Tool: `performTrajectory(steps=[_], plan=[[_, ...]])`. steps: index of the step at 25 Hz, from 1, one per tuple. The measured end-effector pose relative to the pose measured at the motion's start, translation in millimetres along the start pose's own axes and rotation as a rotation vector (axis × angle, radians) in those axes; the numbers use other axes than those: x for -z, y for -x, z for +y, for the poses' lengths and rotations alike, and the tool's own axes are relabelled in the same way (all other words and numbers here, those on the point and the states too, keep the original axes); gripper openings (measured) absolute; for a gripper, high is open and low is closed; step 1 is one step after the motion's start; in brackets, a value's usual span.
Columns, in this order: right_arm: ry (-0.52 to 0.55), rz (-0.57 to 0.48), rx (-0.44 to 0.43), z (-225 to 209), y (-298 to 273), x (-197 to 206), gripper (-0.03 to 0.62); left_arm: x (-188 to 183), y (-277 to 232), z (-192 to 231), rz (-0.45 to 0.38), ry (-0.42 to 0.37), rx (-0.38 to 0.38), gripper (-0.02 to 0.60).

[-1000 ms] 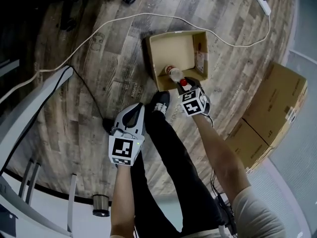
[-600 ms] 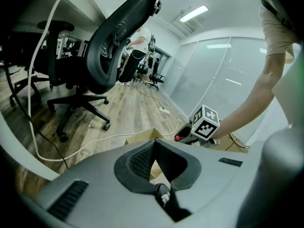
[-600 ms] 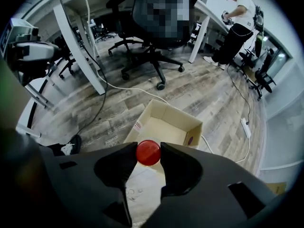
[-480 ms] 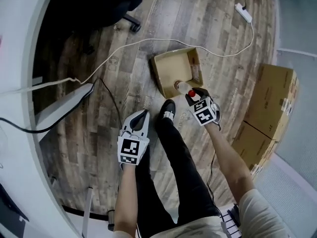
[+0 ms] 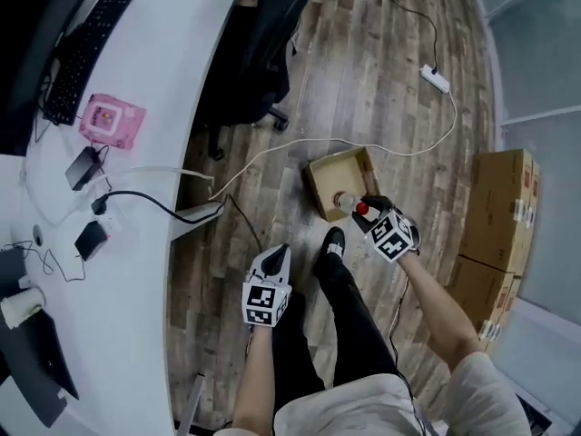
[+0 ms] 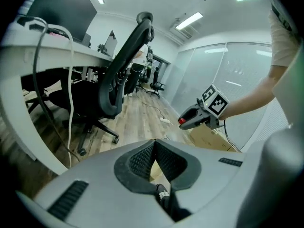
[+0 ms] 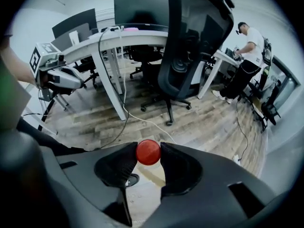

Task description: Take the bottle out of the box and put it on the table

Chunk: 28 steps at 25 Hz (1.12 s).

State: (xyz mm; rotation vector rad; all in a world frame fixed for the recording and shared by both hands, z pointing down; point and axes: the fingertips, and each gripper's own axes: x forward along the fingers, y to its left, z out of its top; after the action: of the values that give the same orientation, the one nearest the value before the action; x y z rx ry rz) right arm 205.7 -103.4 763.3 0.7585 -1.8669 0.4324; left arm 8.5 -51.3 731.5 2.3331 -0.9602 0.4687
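Note:
In the head view my right gripper (image 5: 361, 206) is shut on the red cap (image 5: 362, 209) of a clear bottle (image 5: 346, 202), which hangs over the near edge of the open cardboard box (image 5: 320, 185) on the floor. The right gripper view shows the red cap (image 7: 148, 152) pinched between the right gripper's (image 7: 148, 148) pads, with the bottle's body hidden below. My left gripper (image 5: 280, 251) hovers to the left of the person's leg, shut and holding nothing; its tips meet in the left gripper view (image 6: 154, 143). The white table (image 5: 136, 198) runs along the left.
A black office chair (image 5: 263, 53) stands by the table. A white cable (image 5: 272, 153) and a power strip (image 5: 436, 80) lie on the wood floor. Stacked cardboard boxes (image 5: 504, 207) sit at the right. A keyboard (image 5: 86, 48) and small devices lie on the table. Another person (image 7: 247, 56) stands far off.
Both grippers have risen well above the floor. The bottle has come up out of the box with the right gripper. The head view has swung to take in the table.

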Motion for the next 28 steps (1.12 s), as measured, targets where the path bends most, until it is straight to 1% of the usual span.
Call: performTrajectory(steps=[3, 5, 7, 9, 12, 14, 16, 20, 24, 28], plan=[[0.066, -0.033, -0.025, 12.1, 48.0, -41.5, 0.181, -35.7, 37.2, -12.0, -0.034, 0.013, -0.006, 0.014], [0.075, -0.064, -0.053, 25.2, 79.7, -65.7, 0.181, -56.1, 65.1, -19.1, -0.047, 0.005, -0.019, 0.014], [0.085, -0.104, -0.071, 35.0, 109.1, -93.5, 0.181, -80.7, 91.7, -19.6, -0.071, -0.010, -0.047, 0.014], [0.118, -0.143, -0.074, 40.8, 139.0, -123.9, 0.181, -109.0, 118.5, -18.9, -0.105, -0.019, -0.077, 0.014], [0.185, -0.175, -0.092, 62.8, 181.2, -159.8, 0.181, -138.0, 165.4, -24.9, -0.149, -0.028, -0.108, 0.014], [0.239, -0.189, -0.096, 75.3, 205.5, -183.5, 0.180, -154.4, 193.9, -26.7, -0.182, -0.048, -0.133, 0.014], [0.296, -0.211, -0.099, 87.2, 226.5, -214.5, 0.179, -170.4, 224.8, -22.2, -0.211, -0.049, -0.180, 0.014], [0.414, -0.243, -0.157, 139.5, 258.5, -264.9, 0.179, -172.1, 304.7, -14.0, -0.239, -0.005, -0.293, 0.014], [0.522, -0.311, -0.227, 191.3, 285.4, -315.7, 0.181, -165.3, 369.3, 4.2, -0.295, 0.029, -0.408, 0.014], [0.642, -0.369, -0.285, 253.6, 296.8, -364.7, 0.181, -153.1, 432.4, 25.3, -0.363, 0.069, -0.526, 0.014]])
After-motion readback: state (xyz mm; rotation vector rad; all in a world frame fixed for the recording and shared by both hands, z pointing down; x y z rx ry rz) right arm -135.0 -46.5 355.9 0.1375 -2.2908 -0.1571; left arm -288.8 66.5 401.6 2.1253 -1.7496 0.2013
